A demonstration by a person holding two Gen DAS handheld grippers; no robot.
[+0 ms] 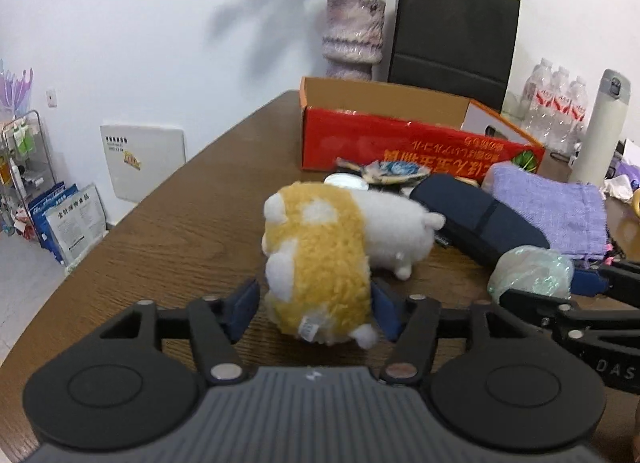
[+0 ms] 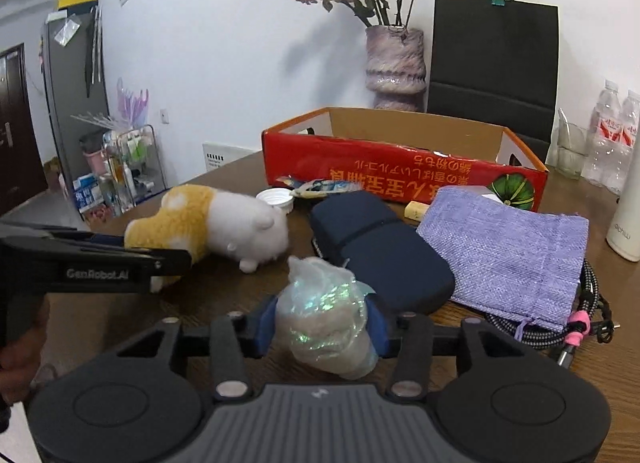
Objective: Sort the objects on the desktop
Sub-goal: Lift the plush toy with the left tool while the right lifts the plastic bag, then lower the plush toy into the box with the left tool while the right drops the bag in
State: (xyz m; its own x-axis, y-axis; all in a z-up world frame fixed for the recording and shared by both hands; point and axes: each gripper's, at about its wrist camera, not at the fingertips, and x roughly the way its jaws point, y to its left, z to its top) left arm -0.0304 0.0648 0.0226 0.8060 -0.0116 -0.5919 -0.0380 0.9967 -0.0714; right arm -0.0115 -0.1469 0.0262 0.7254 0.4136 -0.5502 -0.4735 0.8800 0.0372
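Note:
A yellow and white plush toy (image 1: 320, 259) lies on the brown table (image 1: 192, 215), and my left gripper (image 1: 316, 309) is shut on its yellow end, a blue pad against each side. In the right wrist view the same plush toy (image 2: 216, 219) shows at left with the left gripper (image 2: 160, 259) on it. My right gripper (image 2: 322, 327) is shut on a crumpled wad of shiny clear plastic (image 2: 328, 315), low over the table; that plastic wad (image 1: 532, 271) also appears at the right of the left wrist view. A red cardboard box (image 2: 360, 167) stands open behind.
In front of the box lie a dark blue case (image 2: 380, 247), a purple woven pouch (image 2: 508, 251), a white cap (image 2: 276, 199), a snack packet (image 2: 320, 187) and a braided cable (image 2: 592, 327). A vase (image 2: 394, 63), a black paper bag (image 2: 496, 51), water bottles (image 2: 612, 135) and a white flask (image 1: 600, 131) stand farther back.

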